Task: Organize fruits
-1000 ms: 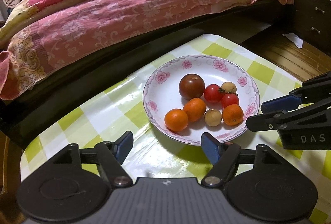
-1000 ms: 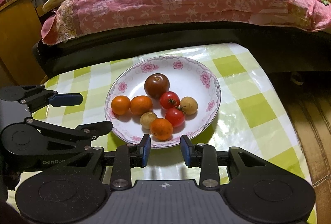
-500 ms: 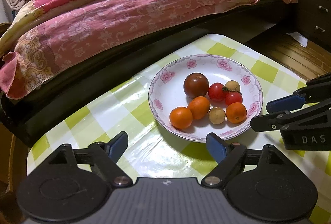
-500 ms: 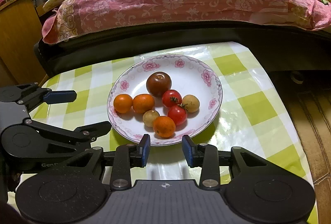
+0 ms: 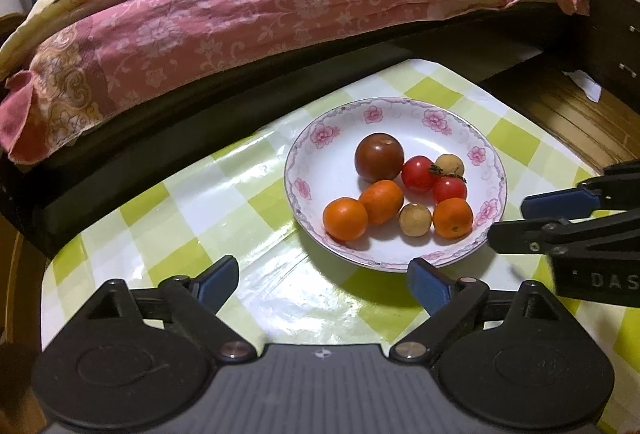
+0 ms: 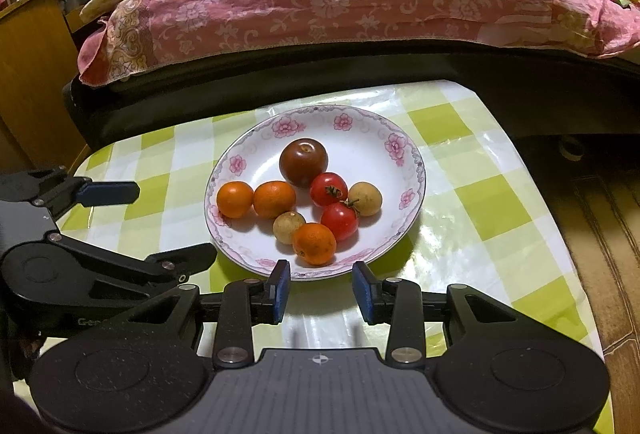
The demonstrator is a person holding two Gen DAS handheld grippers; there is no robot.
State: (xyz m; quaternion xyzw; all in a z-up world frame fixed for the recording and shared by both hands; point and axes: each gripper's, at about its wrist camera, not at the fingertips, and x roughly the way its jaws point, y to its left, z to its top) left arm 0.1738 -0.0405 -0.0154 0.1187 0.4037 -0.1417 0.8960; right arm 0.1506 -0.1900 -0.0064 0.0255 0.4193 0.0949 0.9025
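A white plate with pink flowers (image 5: pixel 312 193) (image 6: pixel 376 137) holds a dark brown tomato (image 5: pixel 379 157) (image 6: pixel 303 161), two red cherry tomatoes (image 5: pixel 418 173) (image 6: pixel 328 189), three small oranges (image 5: pixel 345 218) (image 6: pixel 314 244) and two tan longans (image 5: pixel 415 219) (image 6: pixel 365 198). My left gripper (image 5: pixel 324 280) is open and empty, just short of the plate's near left rim. My right gripper (image 6: pixel 321 286) is open and empty at the plate's near rim, close to the nearest orange. Each gripper shows from the side in the other's view.
The plate sits on a small table with a green and white checked cloth (image 5: pixel 200 201) (image 6: pixel 480 201). A bed with a pink floral quilt (image 5: pixel 240 13) (image 6: pixel 340 1) runs along the far edge. Wooden floor (image 6: pixel 608 234) lies to the right, a wooden cabinet (image 6: pixel 24 73) to the left.
The left gripper has drawn back and to the left, and its jaws have opened a little wider. The right gripper has barely moved.
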